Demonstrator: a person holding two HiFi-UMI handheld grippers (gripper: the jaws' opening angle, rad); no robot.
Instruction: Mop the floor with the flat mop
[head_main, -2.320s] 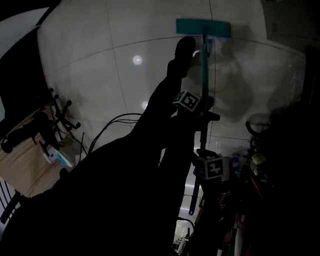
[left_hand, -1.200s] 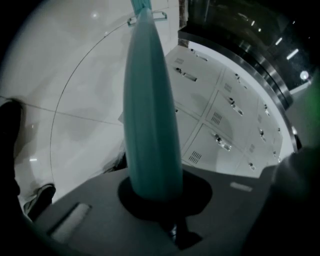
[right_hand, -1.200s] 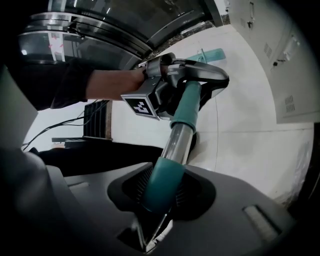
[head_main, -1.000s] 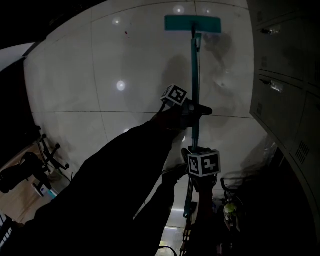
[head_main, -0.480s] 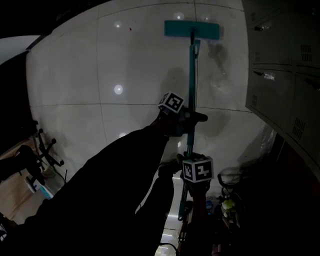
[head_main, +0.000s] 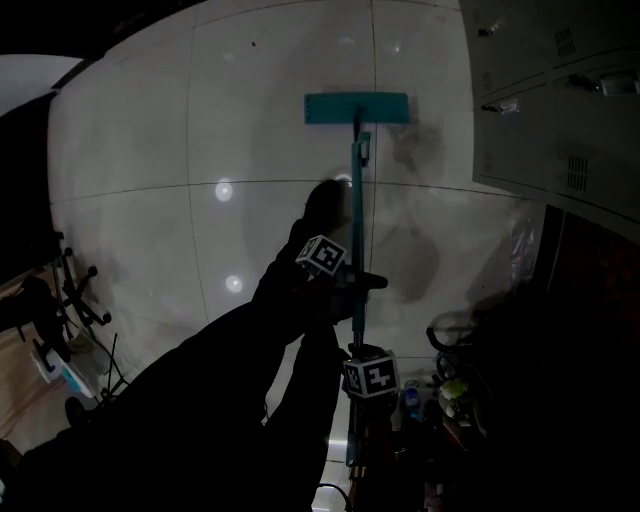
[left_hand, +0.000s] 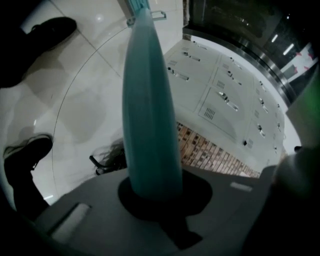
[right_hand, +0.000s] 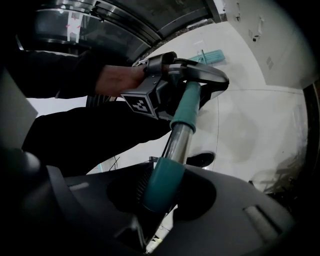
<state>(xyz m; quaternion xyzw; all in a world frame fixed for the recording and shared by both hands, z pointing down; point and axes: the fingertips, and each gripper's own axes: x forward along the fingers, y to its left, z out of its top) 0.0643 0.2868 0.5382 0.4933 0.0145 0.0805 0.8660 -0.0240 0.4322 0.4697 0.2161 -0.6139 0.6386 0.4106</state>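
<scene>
The left gripper (head_main: 358, 283) and right gripper (head_main: 367, 375) stayed clamped on the teal flat mop (head_main: 357, 108), which had been pulled back across the pale tiled floor (head_main: 150, 150), likely ending a stroke.

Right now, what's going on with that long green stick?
A person is mopping. They hold a flat mop by its handle with two grippers. The left gripper is shut on the handle farther along, toward the mop head. The right gripper is shut on it nearer the person's end. The mop head lies flat on the pale tiled floor, close to some grey lockers.
</scene>
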